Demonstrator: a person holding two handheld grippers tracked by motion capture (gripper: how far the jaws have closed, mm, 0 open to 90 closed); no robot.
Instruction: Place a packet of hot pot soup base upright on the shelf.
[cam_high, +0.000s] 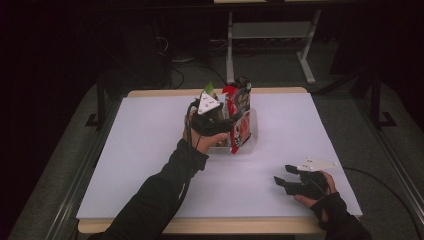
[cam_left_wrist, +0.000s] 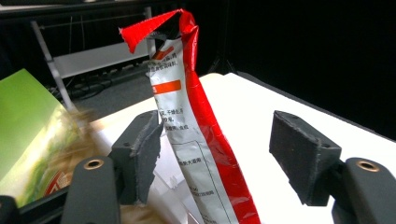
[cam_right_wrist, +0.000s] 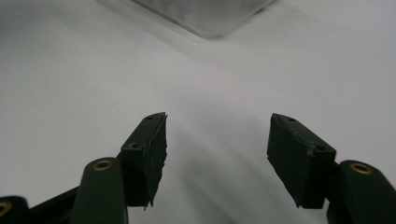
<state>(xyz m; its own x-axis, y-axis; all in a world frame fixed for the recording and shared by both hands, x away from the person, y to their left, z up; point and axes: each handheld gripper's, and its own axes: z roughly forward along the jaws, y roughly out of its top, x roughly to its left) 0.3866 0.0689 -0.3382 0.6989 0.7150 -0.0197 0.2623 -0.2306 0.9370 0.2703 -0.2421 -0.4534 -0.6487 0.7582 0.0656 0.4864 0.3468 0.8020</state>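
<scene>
Setting: a lab or test room, dimly lit. A table (cam_high: 150, 150) covered in white sheet is set on a metal frame. Cables (cam_high: 175, 75) are seen on the grey floor (cam_high: 270, 70) behind, beside a white desk frame (cam_high: 270, 35).

Around the clear bin (cam_high: 252, 131) at table centre we find open white table (cam_high: 150, 165) from 6 through 9 o'clock, and again at 3 o'clock. The bin itself is crowded: red snack bag (cam_high: 240, 112) standing upright, green packet (cam_high: 210, 88) at its 9 o'clock. Left gripper (cam_left_wrist: 219, 154) has its jaws spread, the red bag rising between them near the left pad (cam_left_wrist: 148, 154), with room toward the right pad. Right gripper (cam_right_wrist: 217, 154), at the table's 5 o'clock, is spread above bare surface; bin corner (cam_right_wrist: 210, 18) lies well ahead at 12 o'clock.
</scene>
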